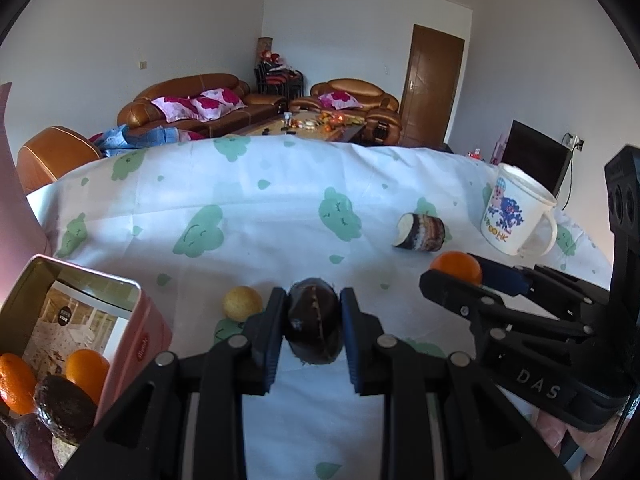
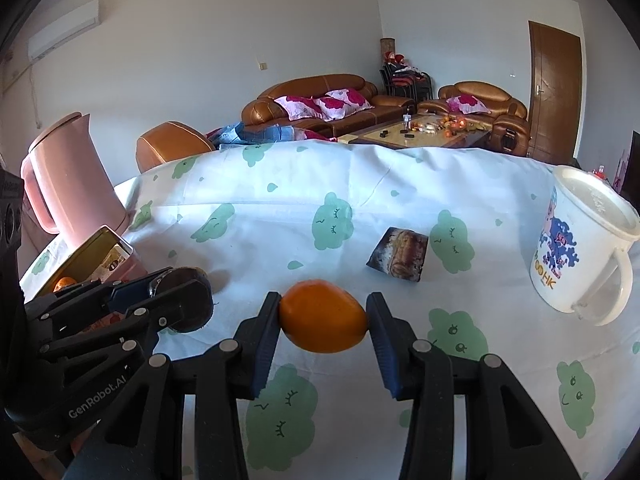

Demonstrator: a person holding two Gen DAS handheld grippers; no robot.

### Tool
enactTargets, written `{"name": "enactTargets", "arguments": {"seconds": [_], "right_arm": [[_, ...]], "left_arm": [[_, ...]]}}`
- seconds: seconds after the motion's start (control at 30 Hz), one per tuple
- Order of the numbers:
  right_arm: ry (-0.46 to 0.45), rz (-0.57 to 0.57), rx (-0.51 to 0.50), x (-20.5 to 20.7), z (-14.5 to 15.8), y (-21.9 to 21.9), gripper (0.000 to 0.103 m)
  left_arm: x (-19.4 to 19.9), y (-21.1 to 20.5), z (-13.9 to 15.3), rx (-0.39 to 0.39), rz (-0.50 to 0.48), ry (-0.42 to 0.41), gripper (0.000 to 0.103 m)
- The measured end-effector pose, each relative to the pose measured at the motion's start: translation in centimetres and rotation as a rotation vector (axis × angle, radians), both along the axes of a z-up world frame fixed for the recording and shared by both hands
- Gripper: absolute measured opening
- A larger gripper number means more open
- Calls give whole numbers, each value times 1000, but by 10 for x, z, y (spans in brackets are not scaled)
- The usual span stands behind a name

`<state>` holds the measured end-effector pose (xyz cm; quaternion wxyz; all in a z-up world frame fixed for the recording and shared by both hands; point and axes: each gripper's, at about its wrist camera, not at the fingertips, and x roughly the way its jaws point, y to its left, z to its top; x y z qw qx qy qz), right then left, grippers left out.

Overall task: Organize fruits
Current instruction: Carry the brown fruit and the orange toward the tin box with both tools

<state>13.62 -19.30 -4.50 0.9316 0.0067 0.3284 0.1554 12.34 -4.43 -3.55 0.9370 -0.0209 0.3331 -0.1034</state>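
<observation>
A: Fruit first. What does each gripper hold?

B: The left gripper has its fingers squeezed tight on a dark brown fruit. I can't tell what kind it is. Its long way runs away from the camera, and a pale seam runs down its top. The right gripper has its fingers closed on an orange, a bit wider apart. The orange's long way goes across, from finger to finger.

A: Where are they?

B: Both are just above the worktop with the cloud-print cloth.

A: What is hard to see?

B: The pink tin at the left is cut off by the picture edge. Inside are two oranges and another dark fruit, partly hidden. A small yellow fruit sits just beside the left fingers. A cut dark-skinned piece lies on its side near the white mug. The pink kettle stands behind the tin.
</observation>
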Motion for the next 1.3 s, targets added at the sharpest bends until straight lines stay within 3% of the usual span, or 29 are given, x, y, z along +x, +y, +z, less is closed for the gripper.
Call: {"name": "enactTargets", "arguments": {"seconds": [1.3], "right_arm": [[-170, 17, 27, -32, 18, -4, 46]], "left_arm": [[-20, 3, 13, 4, 30, -127, 28]]}}
